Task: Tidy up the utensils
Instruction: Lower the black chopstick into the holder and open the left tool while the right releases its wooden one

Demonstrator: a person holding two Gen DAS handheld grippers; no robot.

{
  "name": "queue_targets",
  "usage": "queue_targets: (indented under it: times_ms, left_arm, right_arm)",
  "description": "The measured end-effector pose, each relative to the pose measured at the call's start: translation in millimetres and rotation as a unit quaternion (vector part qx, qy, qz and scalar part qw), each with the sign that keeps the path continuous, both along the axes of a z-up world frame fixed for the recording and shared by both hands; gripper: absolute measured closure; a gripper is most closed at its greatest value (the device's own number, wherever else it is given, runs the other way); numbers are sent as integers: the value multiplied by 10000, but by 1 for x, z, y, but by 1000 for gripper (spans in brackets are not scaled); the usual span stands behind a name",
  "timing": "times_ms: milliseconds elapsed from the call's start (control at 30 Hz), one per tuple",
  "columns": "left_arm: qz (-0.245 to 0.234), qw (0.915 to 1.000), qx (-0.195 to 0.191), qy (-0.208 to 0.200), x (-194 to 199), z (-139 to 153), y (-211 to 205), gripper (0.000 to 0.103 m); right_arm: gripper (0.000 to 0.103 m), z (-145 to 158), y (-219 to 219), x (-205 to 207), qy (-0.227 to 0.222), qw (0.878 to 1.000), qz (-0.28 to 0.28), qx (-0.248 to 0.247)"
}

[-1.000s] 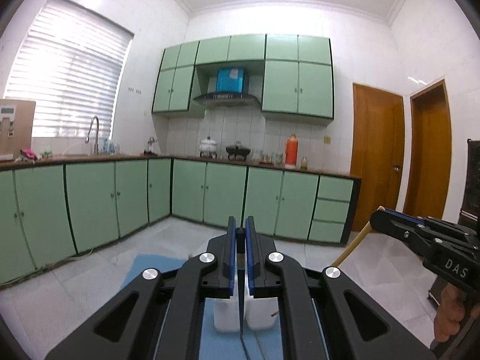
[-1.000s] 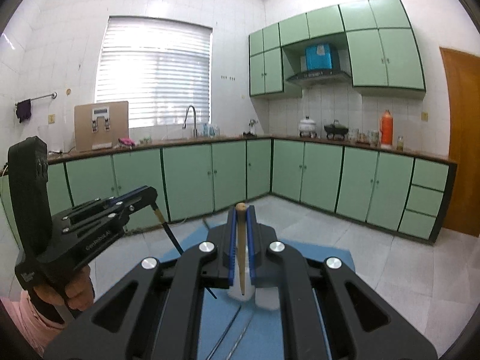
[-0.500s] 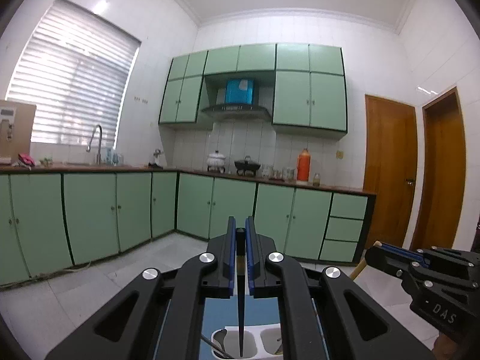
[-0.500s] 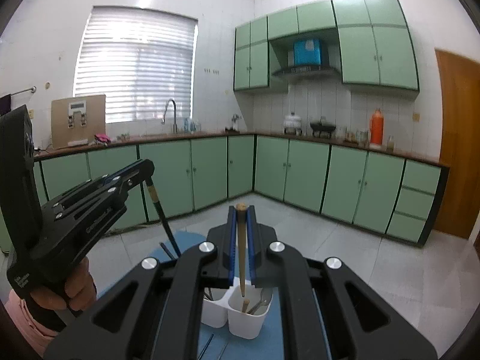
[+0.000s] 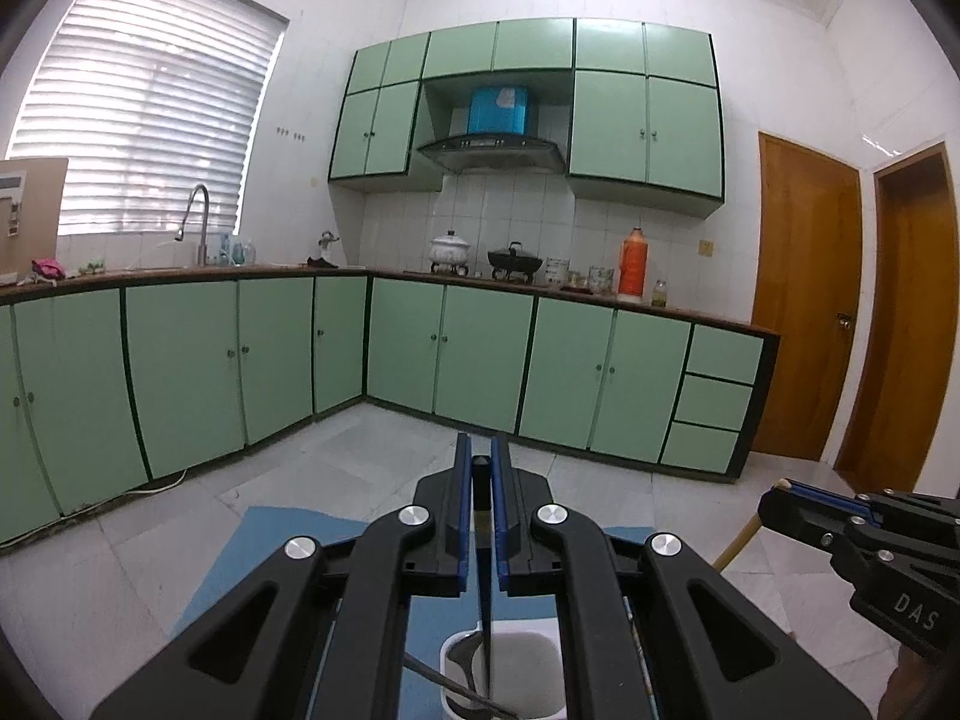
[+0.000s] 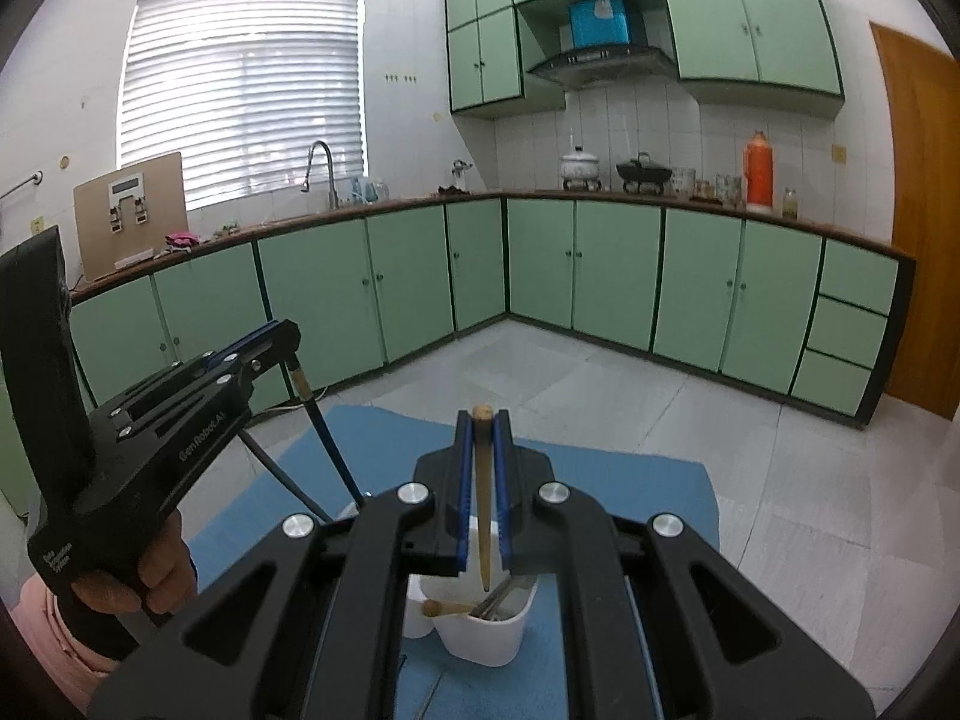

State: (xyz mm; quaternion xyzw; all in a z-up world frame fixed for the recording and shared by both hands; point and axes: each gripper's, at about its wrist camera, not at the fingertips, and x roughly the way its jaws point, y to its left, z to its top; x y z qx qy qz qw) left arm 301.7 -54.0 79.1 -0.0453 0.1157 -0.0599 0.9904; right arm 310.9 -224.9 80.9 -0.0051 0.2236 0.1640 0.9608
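My left gripper [image 5: 478, 468] is shut on a black chopstick [image 5: 483, 588] that points down into a white utensil holder [image 5: 543, 645] holding a dark spoon. The left gripper also shows in the right wrist view [image 6: 282, 339], its black chopstick [image 6: 333, 450] slanting toward the holder. My right gripper [image 6: 483, 423] is shut on a wooden chopstick [image 6: 483, 516] hanging over the holder's right compartment [image 6: 510, 630], which holds a wooden utensil and metal cutlery. The right gripper shows at the right of the left wrist view [image 5: 780, 495].
The holder stands on a blue mat [image 6: 630, 492] on a pale tiled surface. Thin metal utensils lie on the mat by the holder [image 6: 429, 699]. Green kitchen cabinets [image 5: 480, 348] and wooden doors [image 5: 804, 300] stand far behind.
Both grippers have come closer over the holder with their chopsticks. The tips now hang just above or inside the compartments.
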Motion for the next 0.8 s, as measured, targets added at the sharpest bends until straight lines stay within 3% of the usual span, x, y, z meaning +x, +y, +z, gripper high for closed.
queue_targets:
  times_ms: [400,600,800]
  left_arm:
    - [39,9996,51,284,2,-20,5,95]
    - [7,9998,125,137,-14,-11,4,73]
    - [-25,9998,175,-27,-29,-1,5,60]
  right_arm:
    - [97,-24,-5,3,360,9991,10,242]
    - [90,-18,-14,-1,342,9985,-100,414]
    - [76,-4,-36,-14,162,9970,-333,673]
